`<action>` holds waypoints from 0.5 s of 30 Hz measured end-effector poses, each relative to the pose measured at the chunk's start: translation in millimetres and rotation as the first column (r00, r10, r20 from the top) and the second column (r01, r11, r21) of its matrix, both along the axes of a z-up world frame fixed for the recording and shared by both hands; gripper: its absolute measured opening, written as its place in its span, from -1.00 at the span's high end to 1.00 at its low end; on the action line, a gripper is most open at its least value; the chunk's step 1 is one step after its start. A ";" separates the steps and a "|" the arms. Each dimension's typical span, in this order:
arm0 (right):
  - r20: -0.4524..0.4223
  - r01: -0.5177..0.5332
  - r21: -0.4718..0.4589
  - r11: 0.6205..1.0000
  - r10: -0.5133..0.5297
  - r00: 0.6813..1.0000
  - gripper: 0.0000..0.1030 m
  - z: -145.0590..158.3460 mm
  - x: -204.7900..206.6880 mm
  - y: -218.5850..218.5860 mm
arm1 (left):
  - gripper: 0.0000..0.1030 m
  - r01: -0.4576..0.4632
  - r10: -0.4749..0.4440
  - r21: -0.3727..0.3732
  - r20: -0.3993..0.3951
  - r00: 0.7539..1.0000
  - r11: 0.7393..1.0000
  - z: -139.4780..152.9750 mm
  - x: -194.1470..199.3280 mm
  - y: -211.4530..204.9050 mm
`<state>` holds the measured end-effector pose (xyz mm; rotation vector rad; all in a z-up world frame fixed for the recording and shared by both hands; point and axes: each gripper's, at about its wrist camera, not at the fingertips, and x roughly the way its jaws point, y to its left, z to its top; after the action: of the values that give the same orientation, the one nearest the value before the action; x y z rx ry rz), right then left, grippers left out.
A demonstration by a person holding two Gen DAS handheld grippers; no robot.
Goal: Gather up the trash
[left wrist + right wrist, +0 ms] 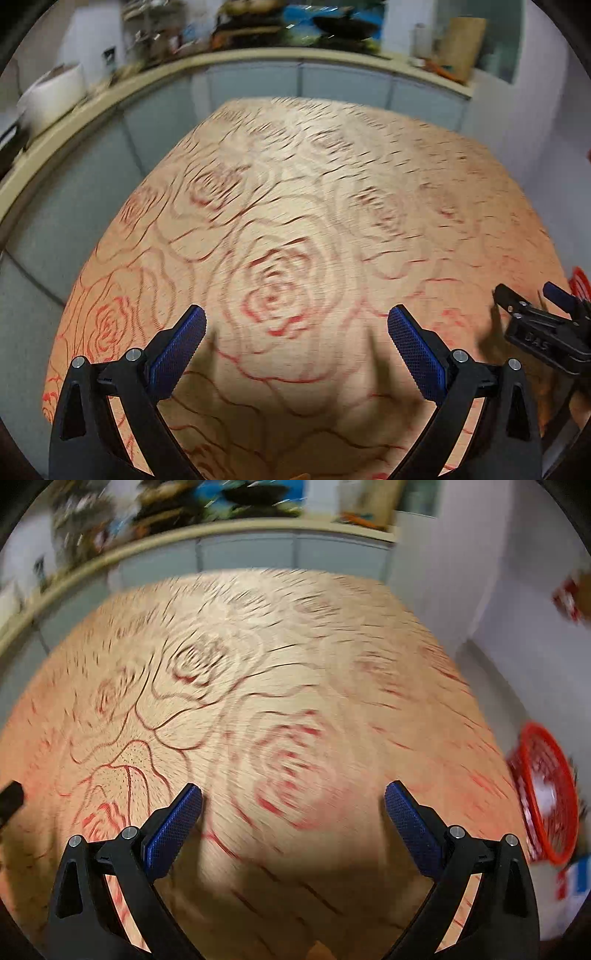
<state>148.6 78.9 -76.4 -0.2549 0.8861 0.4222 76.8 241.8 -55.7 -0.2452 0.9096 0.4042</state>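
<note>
**Left wrist: both tongs spread over a bare rose-print tabletop**

Left wrist view has the left tongs [296, 321] spread wide, nothing between the blue pads [177, 354], hanging over the tabletop [295, 177]. Its cloth is tan with red rose outlines, smeared by motion blur. At the right edge the right tongs [528, 295] show from the side, also above the cloth, with a gap between the fingers. Behind the tabletop runs a counter [258, 61] crowded with blurred items that cannot be made out.

Right wrist view shows the right tongs [293, 799] just as wide apart and empty, over the same cloth. A red basket [546, 790] stands off the tabletop's right edge, lower than it, with white scraps of trash [545, 794] inside; blur hides what they are. A dark bit of the left tongs [11, 795] pokes in at the left edge.

No loose trash is visible on the cloth in either view.
</note>
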 end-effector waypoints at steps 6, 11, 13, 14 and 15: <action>-0.051 -0.008 0.045 0.999 0.010 0.999 -0.88 -2.8 7.6 2.5 | -0.87 -0.025 0.025 0.009 -0.069 0.997 1.000 -23.9 8.6 12.5; -0.050 -0.009 0.041 0.999 0.011 0.999 -0.88 -3.0 8.5 1.6 | -0.87 -0.023 0.024 0.034 -0.040 0.999 0.999 -24.2 10.6 8.7; -0.050 -0.008 0.041 0.999 0.010 0.999 -0.88 -3.3 11.1 3.9 | -0.87 -0.027 0.028 0.037 -0.032 0.999 0.999 -24.4 11.0 7.0; -0.050 -0.008 0.041 0.999 0.010 0.999 -0.88 -3.5 11.1 4.6 | -0.87 -0.036 0.037 0.042 -0.027 0.999 0.998 -24.3 10.2 5.6; -0.050 -0.008 0.041 0.999 0.010 0.999 -0.88 -3.8 11.4 4.8 | -0.87 -0.042 0.043 0.046 -0.025 0.999 0.998 -23.9 10.4 3.8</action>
<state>160.0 83.6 -80.2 -0.2121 0.9251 0.4565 87.2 245.6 -79.5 -0.2188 0.9208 0.4676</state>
